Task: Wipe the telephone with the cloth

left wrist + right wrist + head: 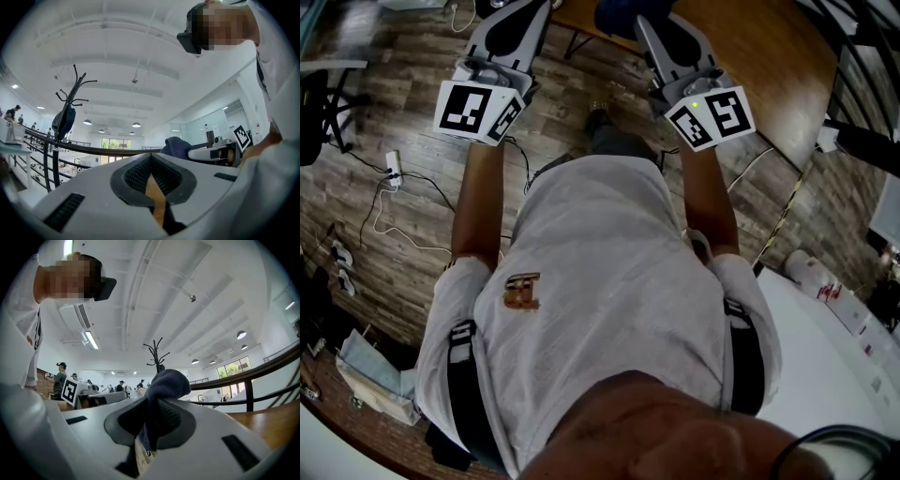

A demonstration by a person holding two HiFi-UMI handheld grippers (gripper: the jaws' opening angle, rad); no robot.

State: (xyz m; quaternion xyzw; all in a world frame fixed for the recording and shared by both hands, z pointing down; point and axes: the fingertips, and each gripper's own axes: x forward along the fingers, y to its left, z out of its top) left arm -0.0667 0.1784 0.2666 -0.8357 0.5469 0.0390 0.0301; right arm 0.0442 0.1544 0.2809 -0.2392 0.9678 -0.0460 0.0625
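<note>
Head view first. Finds the left gripper [525,11] and the right gripper [649,26] held out side by side ahead of a white T-shirt [609,281], above plank floor [403,187], the right one reaching the near edge of a wooden table [759,56]. Spots a dark blue cloth [617,13] bunched at the right one's tip, over that edge. No telephone anywhere here (none on the bare stretch of tabletop on show, at least).

Over to the left gripper view. Shows jaws pressed together with nothing between them, only a wood-coloured sliver showing through. Catches the cloth and the right gripper off to the right.

Now the right gripper view. Clamped tight on the cloth, one fold poking up above the jaws, the rest hanging through below. Looks out past a railing [243,380] and a coat stand [157,352]; again no telephone.

Judging progress: cloth in hand, so pick-up done; wiping not begun, by the look of it. Left to do: finding the telephone, reaching it, rubbing it down.
</note>
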